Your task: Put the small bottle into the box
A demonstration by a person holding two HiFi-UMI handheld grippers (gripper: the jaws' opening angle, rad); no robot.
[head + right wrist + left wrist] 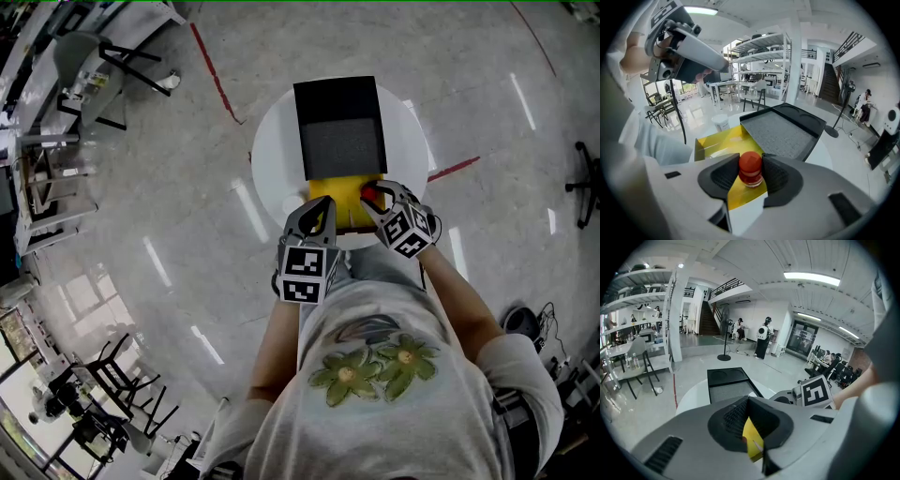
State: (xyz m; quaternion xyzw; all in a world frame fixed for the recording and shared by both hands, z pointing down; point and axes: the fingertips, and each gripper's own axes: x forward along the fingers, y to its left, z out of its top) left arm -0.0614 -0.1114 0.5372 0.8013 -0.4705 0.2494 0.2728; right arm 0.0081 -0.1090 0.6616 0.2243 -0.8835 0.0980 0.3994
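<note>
The right gripper clasps the small bottle over the yellow box (black tray behind); the left gripper pinches its flap.

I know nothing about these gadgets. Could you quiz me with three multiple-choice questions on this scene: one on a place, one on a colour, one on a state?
1. Where is the small bottle?
A. lying on the floor
B. between the jaws of the right hand-held gripper
C. standing in the black tray

2. What colour is the box?
A. blue
B. green
C. yellow

3. The left hand-held gripper is:
A. shut on the box's edge
B. open and empty
C. shut on the bottle

Answers:
1. B: its red cap sits between those jaws in the right gripper view.
2. C: the box shows yellow in every view.
3. A: a yellow sheet is pinched between its jaws.
</note>
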